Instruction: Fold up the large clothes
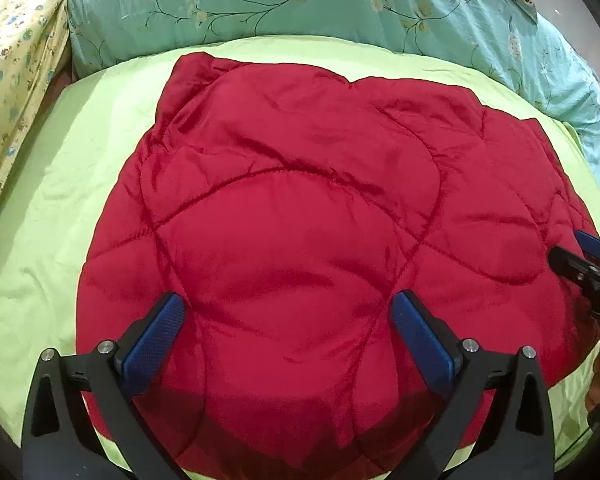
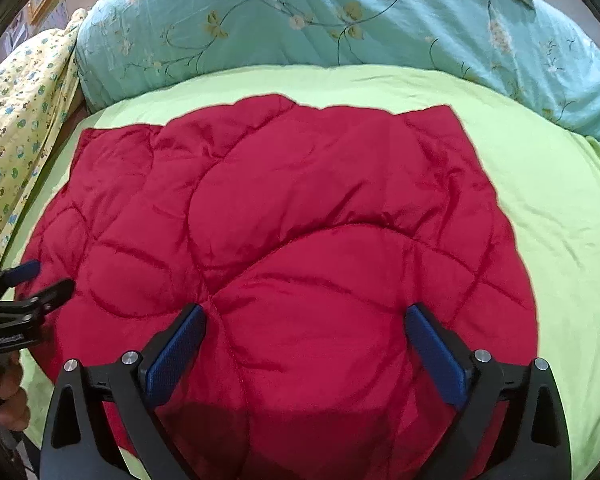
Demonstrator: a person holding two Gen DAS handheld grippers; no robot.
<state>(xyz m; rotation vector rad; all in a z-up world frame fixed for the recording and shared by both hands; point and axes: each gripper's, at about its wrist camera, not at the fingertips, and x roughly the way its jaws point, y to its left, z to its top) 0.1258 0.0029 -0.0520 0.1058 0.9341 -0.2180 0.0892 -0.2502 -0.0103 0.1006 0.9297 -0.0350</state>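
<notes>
Red quilted garment (image 1: 300, 220) lies spread on green bedsheet (image 1: 60, 208), floral pillow (image 1: 260, 0) behind; left gripper (image 1: 288, 320) and right gripper (image 2: 306, 330) both spread wide over it, holding nothing, contact with fabric unclear.

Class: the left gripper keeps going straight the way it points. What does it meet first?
Most likely the red quilted garment, which fills the view between the left gripper's open jaws. Depth is unclear; beyond it lie the green sheet and teal floral bedding.
</notes>
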